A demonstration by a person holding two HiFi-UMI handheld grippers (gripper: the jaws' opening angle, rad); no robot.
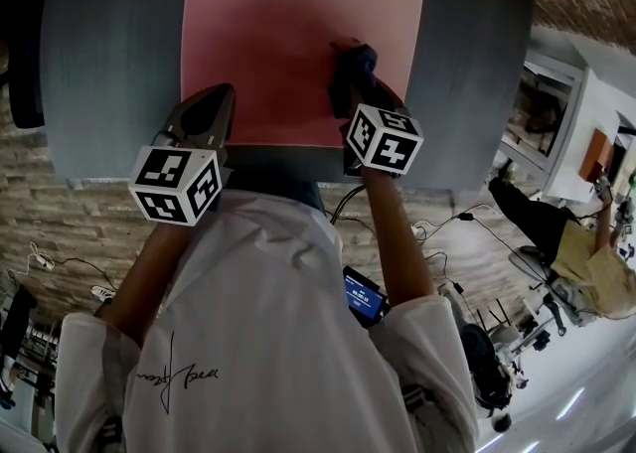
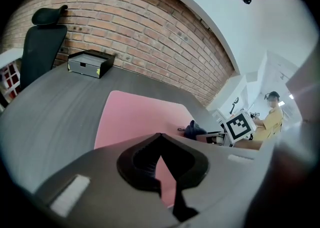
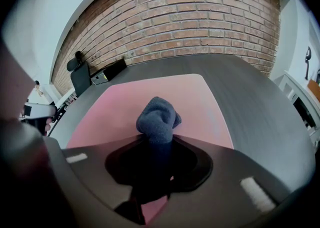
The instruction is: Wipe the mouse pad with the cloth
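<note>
The pink mouse pad [image 1: 288, 34] lies flat on the gray desk [image 1: 109, 64], right in front of you. The dark blue cloth [image 3: 157, 114] is over the pad near its right side, bunched into a ball. Your right claw [image 1: 354, 75] is clenched on the cloth, and the end of the cloth pokes out past the tips.

What could go wrong? The cloth is a small lump, so it may rub only a thin stripe and miss big parts of the pad. If you push hard, the pad could slide or wrinkle on the smooth desk. The cloth could also slip out if the claw only has a little bit of it.

Your left claw [image 1: 217, 103] is squeezed closed with nothing in it. It sits over the pad's near left corner. It may be there to hold the pad down, but you can't tell if it really presses on it. If it doesn't, the pad may move.

Some things are hard to see. The right claw hides the spot under the cloth, so you can't tell if cloth and pad touch. Both claws and their marker cubes cover parts of the pad's near edge. No dirt shows on the pad.
</note>
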